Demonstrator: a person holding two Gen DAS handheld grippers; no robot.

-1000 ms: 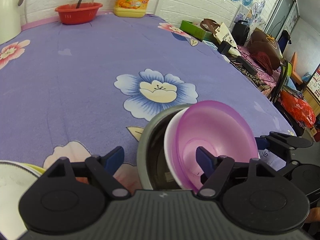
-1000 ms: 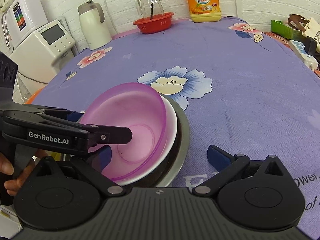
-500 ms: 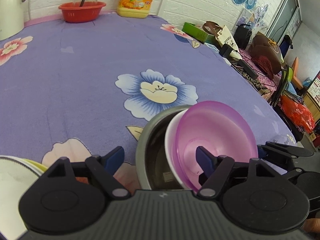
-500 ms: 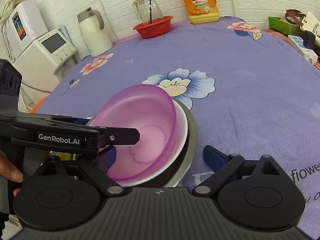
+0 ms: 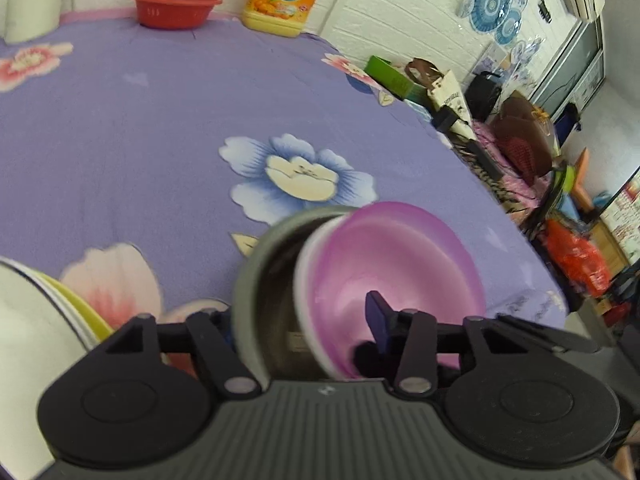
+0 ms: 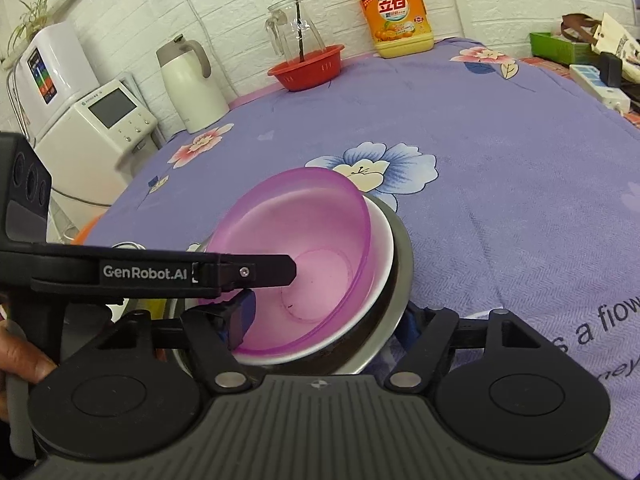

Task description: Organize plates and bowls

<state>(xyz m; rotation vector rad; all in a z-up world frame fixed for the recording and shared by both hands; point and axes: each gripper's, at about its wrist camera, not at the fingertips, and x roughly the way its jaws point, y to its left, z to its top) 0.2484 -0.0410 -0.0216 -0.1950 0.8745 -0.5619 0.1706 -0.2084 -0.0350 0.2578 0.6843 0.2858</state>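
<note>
On top of the purple flower cloth of the bench (image 6: 500,168), at about 6 o'clock in both views, sits a stack of bowls. Biggest is the metal bowl (image 6: 400,264), next the white bowl (image 6: 380,280) inside it, then the pink bowl (image 6: 304,240) inside that. Left gripper (image 5: 304,320) has its jaws pinched on the near edge of the stack. Right gripper (image 6: 324,316) jaws sit around the stack too, with one blue pad (image 6: 240,316) inside the pink bowl. Smaller, at 12 o'clock, stand a yellow bottle (image 6: 394,12) and a red basket (image 6: 306,66).
</note>
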